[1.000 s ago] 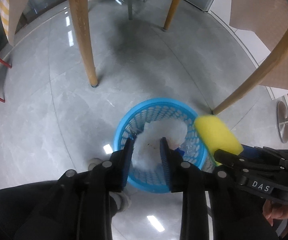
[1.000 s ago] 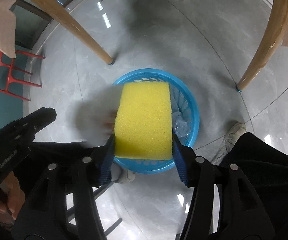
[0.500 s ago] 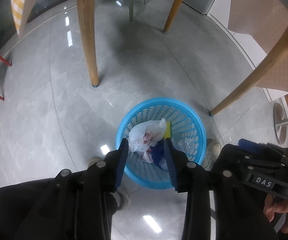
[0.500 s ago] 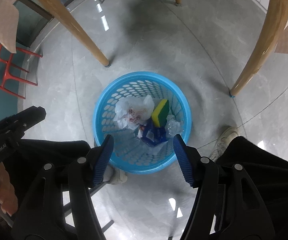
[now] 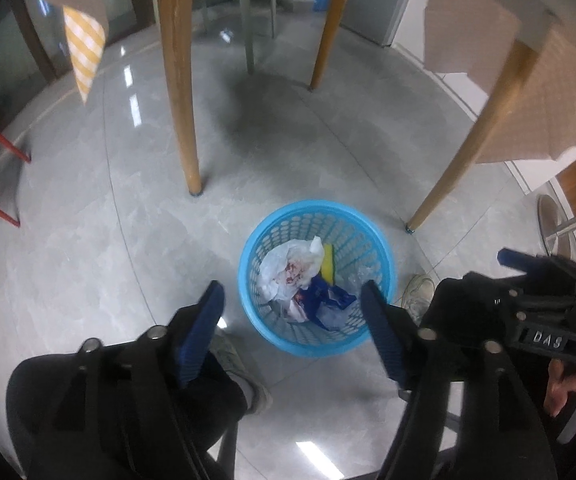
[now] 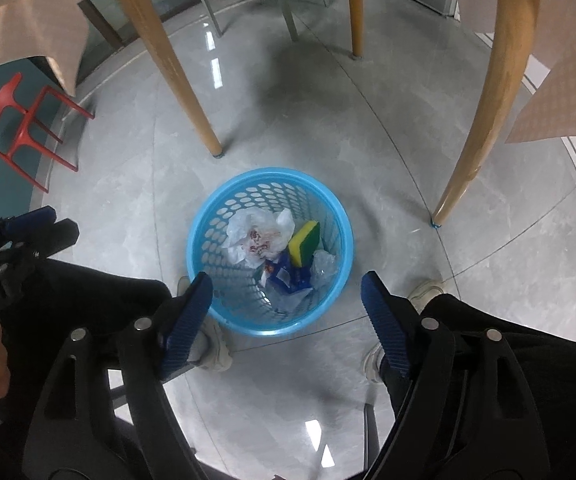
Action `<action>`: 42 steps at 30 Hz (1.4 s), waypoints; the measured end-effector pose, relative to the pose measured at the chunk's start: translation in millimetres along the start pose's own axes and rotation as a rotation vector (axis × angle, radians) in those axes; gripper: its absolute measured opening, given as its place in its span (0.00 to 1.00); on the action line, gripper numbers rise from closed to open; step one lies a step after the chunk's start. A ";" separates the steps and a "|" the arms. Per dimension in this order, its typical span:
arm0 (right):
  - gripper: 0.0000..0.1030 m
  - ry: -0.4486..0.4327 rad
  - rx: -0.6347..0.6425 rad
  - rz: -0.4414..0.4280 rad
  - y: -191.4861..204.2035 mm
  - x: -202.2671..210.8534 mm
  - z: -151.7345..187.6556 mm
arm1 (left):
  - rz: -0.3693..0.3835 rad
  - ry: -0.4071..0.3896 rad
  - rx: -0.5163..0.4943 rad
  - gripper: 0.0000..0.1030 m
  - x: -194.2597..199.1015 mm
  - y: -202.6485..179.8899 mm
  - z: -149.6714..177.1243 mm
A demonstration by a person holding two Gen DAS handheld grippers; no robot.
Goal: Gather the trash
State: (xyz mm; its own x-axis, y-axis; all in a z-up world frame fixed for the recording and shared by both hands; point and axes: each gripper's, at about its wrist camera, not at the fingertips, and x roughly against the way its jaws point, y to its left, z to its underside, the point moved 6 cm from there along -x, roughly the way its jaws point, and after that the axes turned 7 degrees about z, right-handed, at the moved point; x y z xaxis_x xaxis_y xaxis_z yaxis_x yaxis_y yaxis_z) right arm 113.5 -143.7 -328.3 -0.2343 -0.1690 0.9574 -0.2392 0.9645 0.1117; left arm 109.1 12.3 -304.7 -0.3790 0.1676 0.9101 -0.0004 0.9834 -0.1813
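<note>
Grey tile floor under wooden table legs. Blue basket sits on it w/ sponge, white bag, blue wrapper inside. Left gripper & right gripper above it, jaws opening, nothing btwn them.

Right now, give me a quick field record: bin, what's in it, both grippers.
bin: blue basket upright on the floor, between table legs
contents: white bag, sponge, blue wrapper, clear plastic
left gripper: above the basket, jaws opening, nothing between them
right gripper: above the basket, jaws opening, nothing between them
</note>
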 end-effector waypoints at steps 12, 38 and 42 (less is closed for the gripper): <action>0.92 -0.076 0.115 0.039 10.3 49.7 34.7 | -0.009 -0.035 -0.008 0.92 22.6 8.1 45.3; 0.92 -0.104 0.113 -0.003 15.4 55.3 42.3 | 0.032 -0.038 -0.069 0.94 21.8 -6.7 54.4; 0.92 -0.100 0.107 -0.011 16.7 54.9 42.1 | 0.040 -0.038 -0.085 0.94 21.2 -10.2 53.5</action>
State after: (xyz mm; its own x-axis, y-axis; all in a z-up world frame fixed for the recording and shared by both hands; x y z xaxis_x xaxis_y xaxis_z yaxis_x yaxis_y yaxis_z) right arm 57.0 -145.4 -285.1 -0.3223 -0.2042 0.9244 -0.3399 0.9363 0.0883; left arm 51.6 2.1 -303.4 -0.4116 0.2057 0.8879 0.0930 0.9786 -0.1836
